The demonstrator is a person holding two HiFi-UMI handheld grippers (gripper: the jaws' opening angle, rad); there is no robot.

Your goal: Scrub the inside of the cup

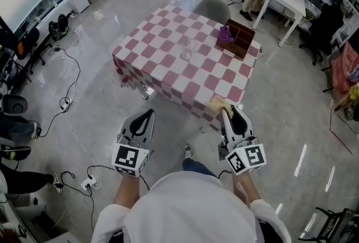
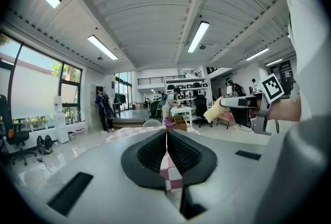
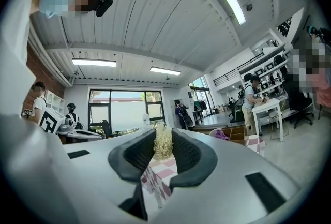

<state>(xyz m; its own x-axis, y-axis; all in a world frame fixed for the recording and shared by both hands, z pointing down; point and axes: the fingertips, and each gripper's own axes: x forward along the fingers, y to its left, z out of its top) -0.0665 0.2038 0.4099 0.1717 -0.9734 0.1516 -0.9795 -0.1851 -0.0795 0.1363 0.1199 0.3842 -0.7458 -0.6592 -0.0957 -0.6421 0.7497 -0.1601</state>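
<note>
purple cloth point(image 1: 225, 34) in the wooden box point(image 1: 240, 40), cup point(image 1: 187, 50) nearby; left gripper point(image 1: 149, 113) jaws pressed together, right gripper point(image 1: 228, 111) jaws pinching scrubber point(image 1: 217, 103)

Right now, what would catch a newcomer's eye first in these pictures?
The pink-and-white checked table stands mid-floor, with a clear cup at its centre and a brown box near its far right corner. Nearer, the right gripper is shut on a pale fibrous scrubber; the left gripper is shut and empty.
</note>
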